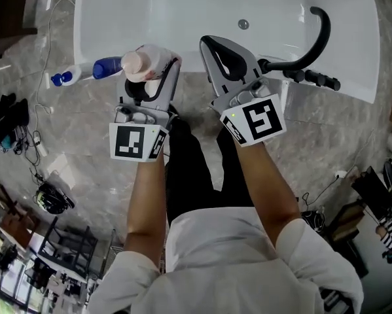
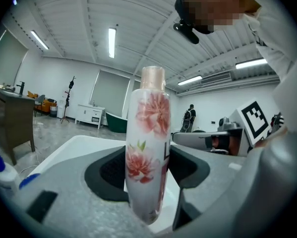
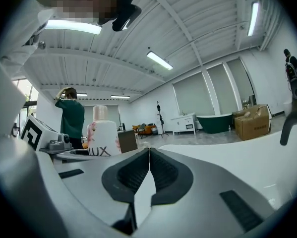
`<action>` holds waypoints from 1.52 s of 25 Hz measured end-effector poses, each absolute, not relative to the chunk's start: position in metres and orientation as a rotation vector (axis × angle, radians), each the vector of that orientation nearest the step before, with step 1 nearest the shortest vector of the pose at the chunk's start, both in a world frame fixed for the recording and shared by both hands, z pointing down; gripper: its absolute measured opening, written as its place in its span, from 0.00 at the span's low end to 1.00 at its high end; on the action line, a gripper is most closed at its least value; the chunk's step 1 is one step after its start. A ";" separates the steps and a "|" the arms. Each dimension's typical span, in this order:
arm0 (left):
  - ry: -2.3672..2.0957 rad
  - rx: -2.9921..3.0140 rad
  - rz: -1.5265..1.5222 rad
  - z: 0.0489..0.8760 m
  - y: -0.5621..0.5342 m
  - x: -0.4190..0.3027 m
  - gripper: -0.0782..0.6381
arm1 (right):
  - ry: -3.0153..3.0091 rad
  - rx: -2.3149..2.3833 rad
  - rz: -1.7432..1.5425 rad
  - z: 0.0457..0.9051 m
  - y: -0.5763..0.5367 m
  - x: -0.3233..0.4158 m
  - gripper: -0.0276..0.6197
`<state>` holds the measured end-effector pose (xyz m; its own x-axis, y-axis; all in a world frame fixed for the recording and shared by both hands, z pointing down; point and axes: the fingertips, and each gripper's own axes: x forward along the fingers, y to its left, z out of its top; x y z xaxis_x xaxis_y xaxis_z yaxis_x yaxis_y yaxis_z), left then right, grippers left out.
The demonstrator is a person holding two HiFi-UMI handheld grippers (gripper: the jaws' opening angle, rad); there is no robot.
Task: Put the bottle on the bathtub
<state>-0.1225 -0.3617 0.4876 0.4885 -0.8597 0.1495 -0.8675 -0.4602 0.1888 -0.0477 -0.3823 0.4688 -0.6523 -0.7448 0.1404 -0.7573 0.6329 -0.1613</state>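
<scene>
Here the left gripper's [image 2: 147, 168] jaws are clamped on the lower body of the flowered bottle [image 2: 149, 133], holding it upright over the bathtub's [image 1: 182, 18] near rim, toward its left end. The right gripper's [image 3: 149, 165] jaws are pressed together on nothing. The smooth plastic looks stiff, slick and fairly light, so I judge a firm squeeze across the broad body safer than the narrow cap [image 2: 153, 78].

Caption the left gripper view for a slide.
Left gripper clamps an upright floral bottle between its jaws, white bathtub behind.
</scene>
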 end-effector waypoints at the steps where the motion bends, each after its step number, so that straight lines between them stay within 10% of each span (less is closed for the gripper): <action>1: -1.491 2.493 0.053 0.493 -0.357 -0.122 0.45 | -2.776 1.285 0.328 0.475 -0.376 -0.048 0.07; 38: -1.554 2.566 0.164 0.628 -0.329 -0.146 0.45 | -2.699 1.278 0.319 0.601 -0.343 -0.075 0.07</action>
